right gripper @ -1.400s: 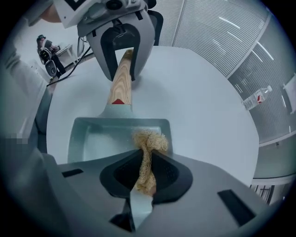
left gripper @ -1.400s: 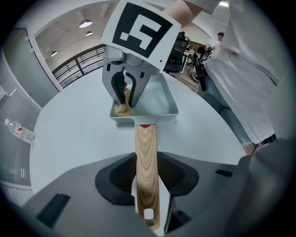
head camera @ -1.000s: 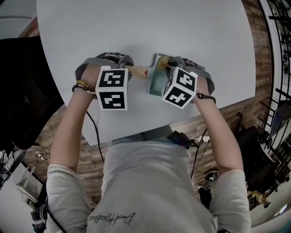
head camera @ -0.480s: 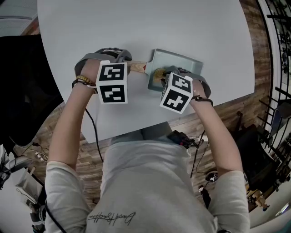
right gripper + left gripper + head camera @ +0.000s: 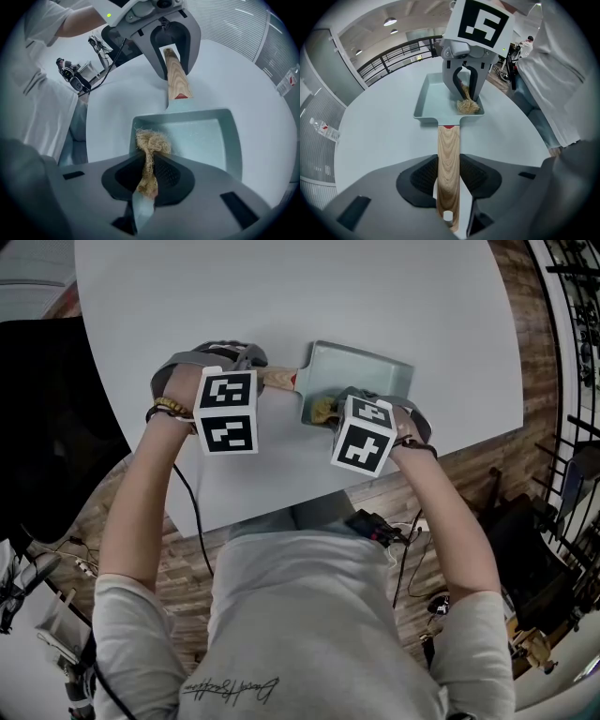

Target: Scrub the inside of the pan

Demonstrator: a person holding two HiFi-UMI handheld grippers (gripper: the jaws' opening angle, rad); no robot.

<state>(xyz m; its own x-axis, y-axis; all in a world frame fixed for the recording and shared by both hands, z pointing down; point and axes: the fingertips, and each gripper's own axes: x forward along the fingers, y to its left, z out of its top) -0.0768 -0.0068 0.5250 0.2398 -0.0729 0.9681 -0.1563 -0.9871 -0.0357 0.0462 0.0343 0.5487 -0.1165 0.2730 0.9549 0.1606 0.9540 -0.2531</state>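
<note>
Left gripper (image 5: 449, 176): points steeply down, jaws clamped on the wooden handle (image 5: 448, 150), one pad on each flat side. The grip sits near the free end, so the small hole in the handle shows just behind the pads. A marker cube (image 5: 228, 416) rides on top.

Handle: pale, straight-grained wood running straight out ahead of the left gripper. There is a small red patch where it meets the pan.

Pan (image 5: 433, 98): directly beyond the left jaws, flat on the round white table (image 5: 281, 296). It is rectangular and shallow, with low upright walls and rounded corners. The colour is a pale grey-green, matte. The floor looks clean and bare except at one corner.

Scrubber (image 5: 150, 140): a tan, fibrous wad, frayed and knotted. It sits in the pan corner next to the handle joint, ahead and slightly right of the left gripper. It touches the floor close against the wall.

Right gripper (image 5: 149, 176): points steeply down over that same corner. Its jaws pinch the upper tail of the scrubber, and the bushy end hangs just below the fingertips into the pan. The rest of the pan spreads ahead and to the right of these jaws. Its own cube (image 5: 364, 435) is tilted.
</note>
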